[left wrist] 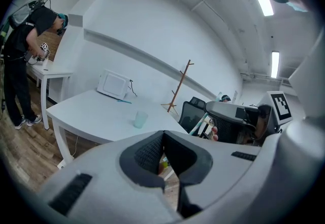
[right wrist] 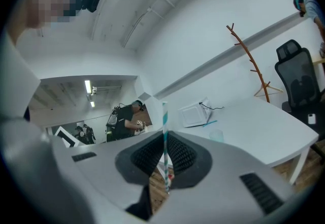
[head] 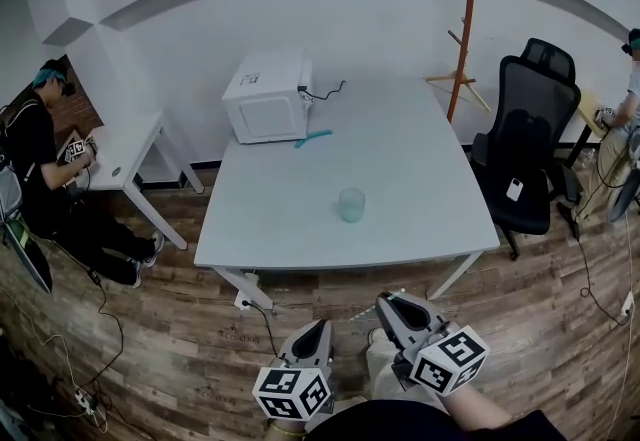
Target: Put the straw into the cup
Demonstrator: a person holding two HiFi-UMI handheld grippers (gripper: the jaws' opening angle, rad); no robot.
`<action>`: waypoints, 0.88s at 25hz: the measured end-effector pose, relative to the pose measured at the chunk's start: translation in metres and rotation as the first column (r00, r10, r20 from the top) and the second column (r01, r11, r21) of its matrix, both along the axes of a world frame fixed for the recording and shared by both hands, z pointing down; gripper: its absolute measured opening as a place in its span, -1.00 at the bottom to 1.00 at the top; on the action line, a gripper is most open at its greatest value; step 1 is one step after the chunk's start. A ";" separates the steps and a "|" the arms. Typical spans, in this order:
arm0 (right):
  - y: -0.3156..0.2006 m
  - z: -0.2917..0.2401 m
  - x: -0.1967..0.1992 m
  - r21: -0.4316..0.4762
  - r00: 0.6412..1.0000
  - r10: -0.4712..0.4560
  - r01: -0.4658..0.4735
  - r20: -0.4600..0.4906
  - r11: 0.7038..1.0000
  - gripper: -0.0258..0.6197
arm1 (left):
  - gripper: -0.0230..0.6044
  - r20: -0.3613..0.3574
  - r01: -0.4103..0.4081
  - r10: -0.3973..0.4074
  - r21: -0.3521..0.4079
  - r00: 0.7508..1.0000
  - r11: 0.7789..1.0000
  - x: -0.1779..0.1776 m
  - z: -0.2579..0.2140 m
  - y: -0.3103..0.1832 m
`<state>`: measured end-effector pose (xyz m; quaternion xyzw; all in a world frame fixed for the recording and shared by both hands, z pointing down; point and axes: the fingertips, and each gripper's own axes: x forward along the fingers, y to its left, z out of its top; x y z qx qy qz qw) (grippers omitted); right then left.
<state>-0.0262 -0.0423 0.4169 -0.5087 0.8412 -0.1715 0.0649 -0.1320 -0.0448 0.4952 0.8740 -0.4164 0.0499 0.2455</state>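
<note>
One teal-striped white straw (right wrist: 164, 116): I'm clamping it in my right gripper (right wrist: 164, 154).
Left gripper (left wrist: 163, 148): hanging shut, empty.
Pale green translucent cup (head: 351, 205): waiting, well apart.

An office-like workroom: large white table (head: 400, 164), black mesh office chair (head: 525, 134), wooden coat stand (head: 466, 29), ceiling tube lights (left wrist: 274, 63), a person (head: 35, 154) working at a side desk (head: 125, 144).
</note>
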 end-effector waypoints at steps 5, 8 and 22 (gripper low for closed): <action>-0.029 -0.006 0.006 0.010 1.000 -0.025 0.025 -0.002 1.000 -0.80 | -0.87 0.000 0.020 -0.020 -0.002 1.000 1.000 0.007 -0.004 -0.028; -0.047 -0.007 0.011 0.011 0.999 -0.037 0.037 -0.001 0.999 -0.80 | -0.87 0.002 0.026 -0.026 0.000 1.000 1.000 0.014 -0.006 -0.044; -0.128 -0.012 0.046 0.007 0.995 -0.099 0.099 -0.015 0.995 -0.80 | -0.87 0.003 0.076 -0.076 -0.003 0.997 0.997 0.051 -0.012 -0.118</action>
